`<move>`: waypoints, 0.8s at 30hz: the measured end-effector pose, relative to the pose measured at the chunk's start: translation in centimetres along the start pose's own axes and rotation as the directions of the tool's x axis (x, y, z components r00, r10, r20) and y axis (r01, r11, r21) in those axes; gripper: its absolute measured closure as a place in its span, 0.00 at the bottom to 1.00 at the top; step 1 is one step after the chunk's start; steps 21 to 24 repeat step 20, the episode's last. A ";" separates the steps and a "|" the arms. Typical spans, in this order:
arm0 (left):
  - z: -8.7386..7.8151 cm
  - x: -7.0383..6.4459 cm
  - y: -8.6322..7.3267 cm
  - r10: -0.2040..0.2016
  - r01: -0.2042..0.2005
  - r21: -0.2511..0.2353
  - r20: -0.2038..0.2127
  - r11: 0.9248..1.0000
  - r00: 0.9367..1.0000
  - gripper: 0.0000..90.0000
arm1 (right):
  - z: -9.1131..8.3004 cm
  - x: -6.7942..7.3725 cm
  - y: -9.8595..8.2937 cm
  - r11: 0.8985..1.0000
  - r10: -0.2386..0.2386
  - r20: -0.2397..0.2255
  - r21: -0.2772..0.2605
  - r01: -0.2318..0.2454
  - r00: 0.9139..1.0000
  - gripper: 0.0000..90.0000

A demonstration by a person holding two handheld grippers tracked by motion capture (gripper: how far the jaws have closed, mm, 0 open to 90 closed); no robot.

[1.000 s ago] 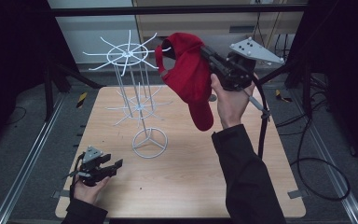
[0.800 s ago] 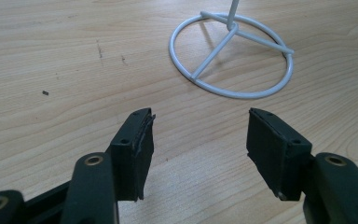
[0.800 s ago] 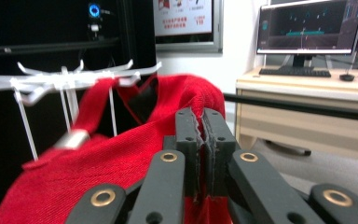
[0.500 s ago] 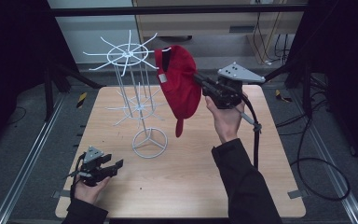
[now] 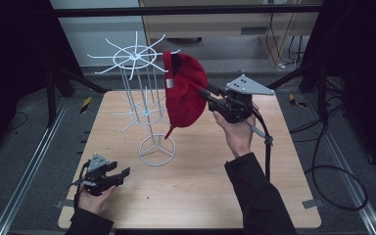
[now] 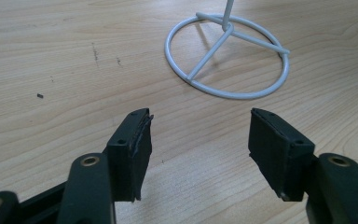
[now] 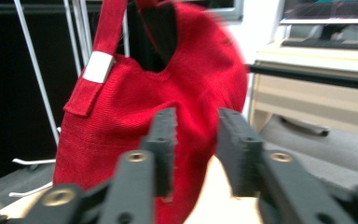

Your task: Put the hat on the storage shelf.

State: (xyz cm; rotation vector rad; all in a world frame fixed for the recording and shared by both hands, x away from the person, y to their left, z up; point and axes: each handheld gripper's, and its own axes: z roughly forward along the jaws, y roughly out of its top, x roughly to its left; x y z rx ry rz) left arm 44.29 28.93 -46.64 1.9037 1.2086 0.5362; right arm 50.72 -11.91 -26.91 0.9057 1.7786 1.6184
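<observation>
Two grippers are in my hands. My right gripper is raised off the table, its jaws pointing at a red cap that hangs against the white wire rack. In the right gripper view the cap is straight ahead, just past the jaw tips, with its strap and white tag up and to the left of them. The jaws there stand a narrow gap apart, and I see table and cap through that gap rather than cloth pinched in it; whether the tips touch the cap I cannot tell. My left gripper sits low over the table, jaws spread wide with nothing between them, and the rack's ring base lies ahead of it, a little to the right and apart from its tips.
</observation>
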 end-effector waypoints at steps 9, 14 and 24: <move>-0.1 0.1 0.0 -0.007 0.007 -0.015 -0.003 1.000 1.000 0.39 | -5.3 -2.1 -4.9 0.999 0.043 0.067 -0.007 -0.042 0.997 0.31; 0.3 0.4 -0.2 -0.008 0.008 0.001 0.002 1.000 1.000 0.36 | -6.9 -3.2 -10.0 0.993 0.066 0.093 0.095 -0.075 0.993 0.24; 0.7 0.5 -0.5 -0.011 0.011 0.012 -0.010 1.000 1.000 0.32 | -8.6 -4.5 -16.4 0.970 0.084 0.117 0.217 -0.108 0.990 0.18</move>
